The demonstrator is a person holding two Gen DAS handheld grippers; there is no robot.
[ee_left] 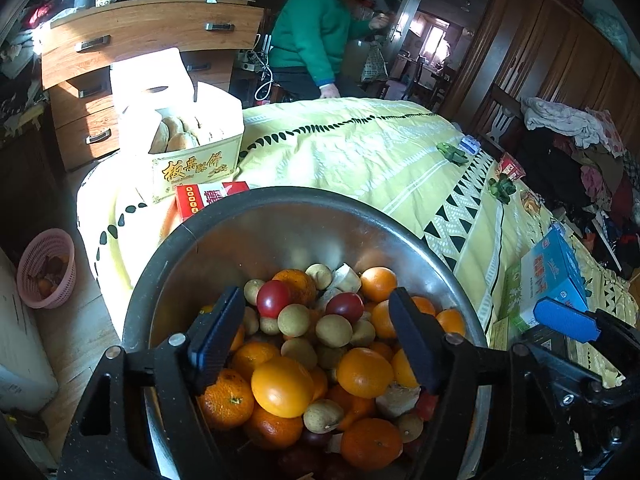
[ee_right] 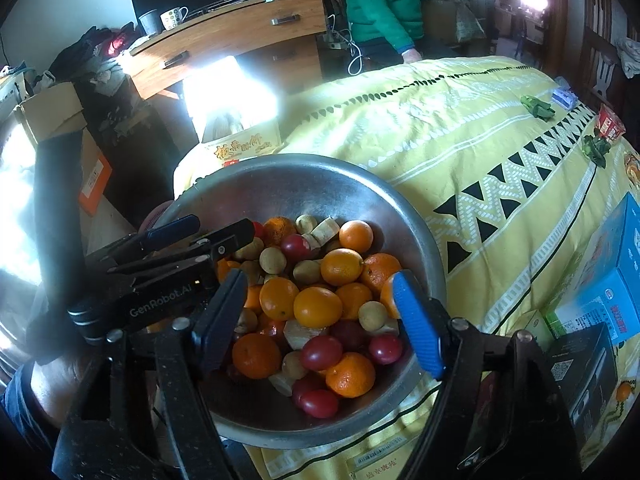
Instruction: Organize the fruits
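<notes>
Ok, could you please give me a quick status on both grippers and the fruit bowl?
Left hand-held gripper open above fruit. Right hand-held gripper open, empty. Metal bowl full: oranges, tomatoes, longans. Boxes beside bowl, none blocking.

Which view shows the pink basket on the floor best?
Left wrist: the pink basket stands whole on the floor left of the bed, contents partly visible. Right wrist shows at most a pink sliver behind the metal bowl.

Left gripper [ee_left: 316, 344] fingers apart, empty, over metal bowl [ee_left: 280, 220] w/ oranges [ee_left: 282, 386], tomatoes.
</notes>
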